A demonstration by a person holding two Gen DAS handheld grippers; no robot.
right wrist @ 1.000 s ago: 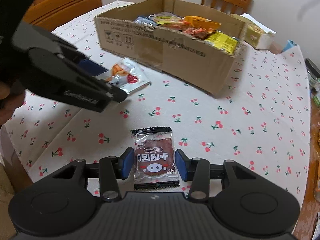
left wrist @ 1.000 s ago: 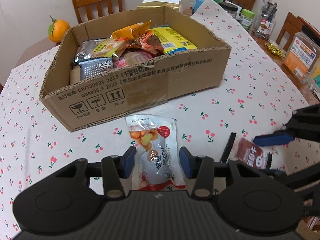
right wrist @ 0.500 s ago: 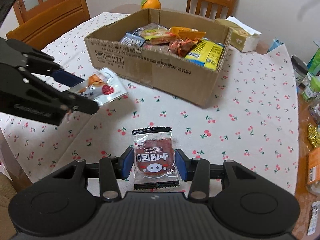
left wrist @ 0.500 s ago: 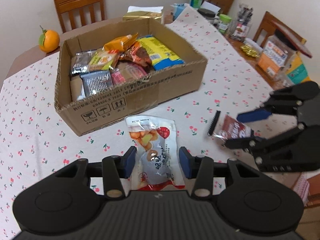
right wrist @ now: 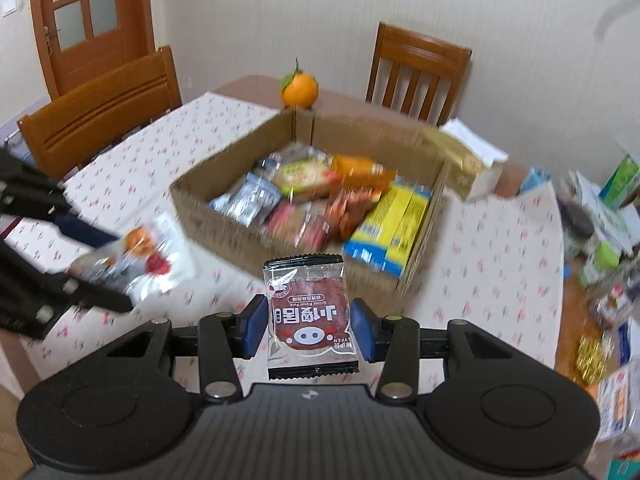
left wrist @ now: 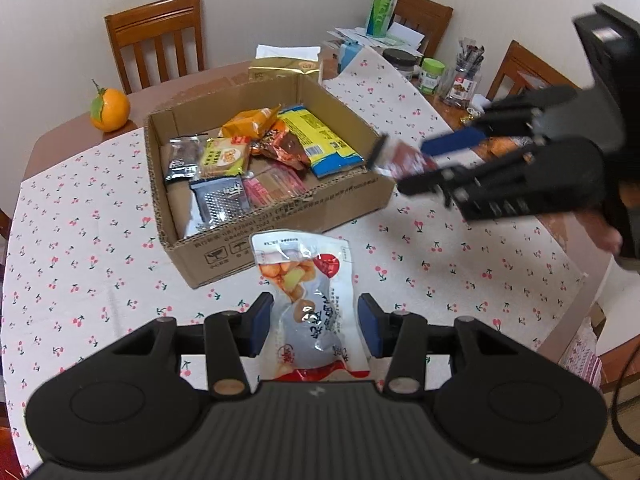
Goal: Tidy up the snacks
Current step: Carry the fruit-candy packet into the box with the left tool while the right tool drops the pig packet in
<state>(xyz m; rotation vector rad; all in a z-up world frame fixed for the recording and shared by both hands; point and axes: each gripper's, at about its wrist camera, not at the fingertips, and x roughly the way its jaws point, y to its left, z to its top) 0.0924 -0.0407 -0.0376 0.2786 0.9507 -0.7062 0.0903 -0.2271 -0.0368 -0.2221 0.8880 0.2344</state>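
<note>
Both packets are now off the cherry-print tablecloth (left wrist: 80,240) and carried toward the cardboard box (left wrist: 280,224). Your left gripper (left wrist: 316,322) is pinching a clear pouch of pale snack pieces (left wrist: 310,300) by its two side edges, and your right gripper (right wrist: 308,326) is clamped the same way on a dark packet with a pig face (right wrist: 310,316). A second ago both packets lay flat on the cloth just in front of the box; both grippers have since risen with them, and the box sits lower and farther off in each view, its open top visible. In the left wrist view the right gripper's packet hangs just beside the box's near right corner (this view is blurred there, so whether it is over the rim cannot be told). The box already holds a loose heap of wrapped snacks (left wrist: 256,156). Judged from this, the lift is done and the carry-over is under way; neither packet is in the box yet.
</note>
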